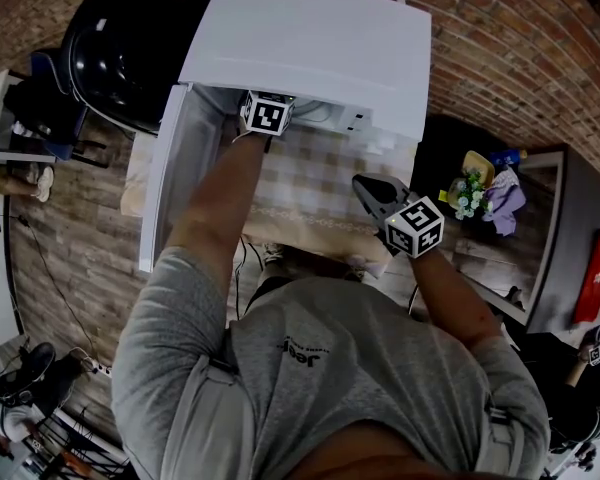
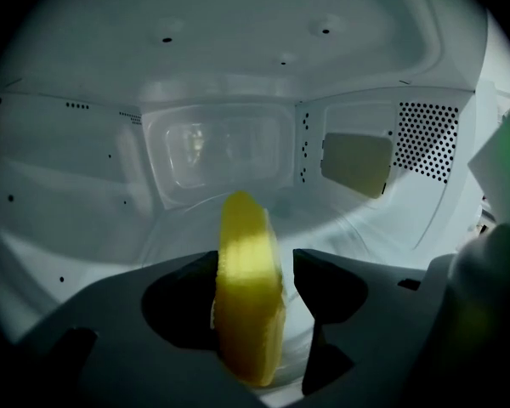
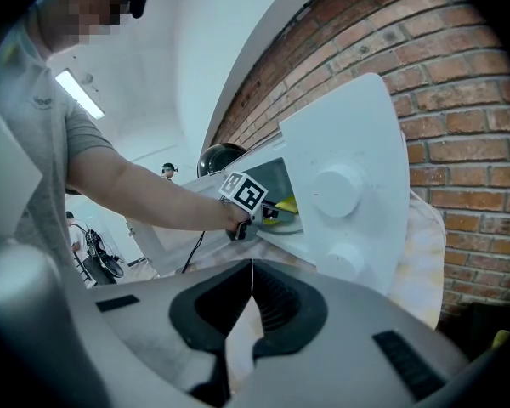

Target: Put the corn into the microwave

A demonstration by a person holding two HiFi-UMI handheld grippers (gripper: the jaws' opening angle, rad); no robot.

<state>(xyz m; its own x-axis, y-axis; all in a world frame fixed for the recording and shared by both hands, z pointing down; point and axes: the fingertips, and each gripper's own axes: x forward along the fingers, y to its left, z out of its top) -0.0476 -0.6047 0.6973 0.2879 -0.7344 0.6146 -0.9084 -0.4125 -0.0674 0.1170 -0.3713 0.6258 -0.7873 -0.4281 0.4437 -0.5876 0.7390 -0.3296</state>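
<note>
Left gripper view looks into the white cavity of the microwave (image 2: 238,83). The left tool (image 2: 256,260) has its jaws parted with the corn (image 2: 248,304) lying lengthwise between them. The yellow cob lies against the left jaw, and a narrow gap shows between it and the right jaw, so neither side is squeezing it. Its far end reaches past the jaw tips over the cavity floor; whether it rests on that floor cannot be told. A perforated vent (image 2: 425,138) sits on the cavity's right wall.

From the head view, the microwave's door (image 1: 170,168) hangs open at the left. The person's left arm reaches into the opening, with only the marker cube (image 1: 267,116) showing at the cavity mouth. The microwave stands on a table (image 1: 320,183) covered by a checked cloth. Further right, the right tool (image 1: 363,184) hovers over the near edge of that cloth, well apart from the microwave opening.

In the right gripper view, that tool's jaws are closed tip to tip with nothing between them. Beyond them stands the microwave's control panel with two round knobs (image 3: 336,189), and a brick wall (image 3: 459,100) lies to the right.
</note>
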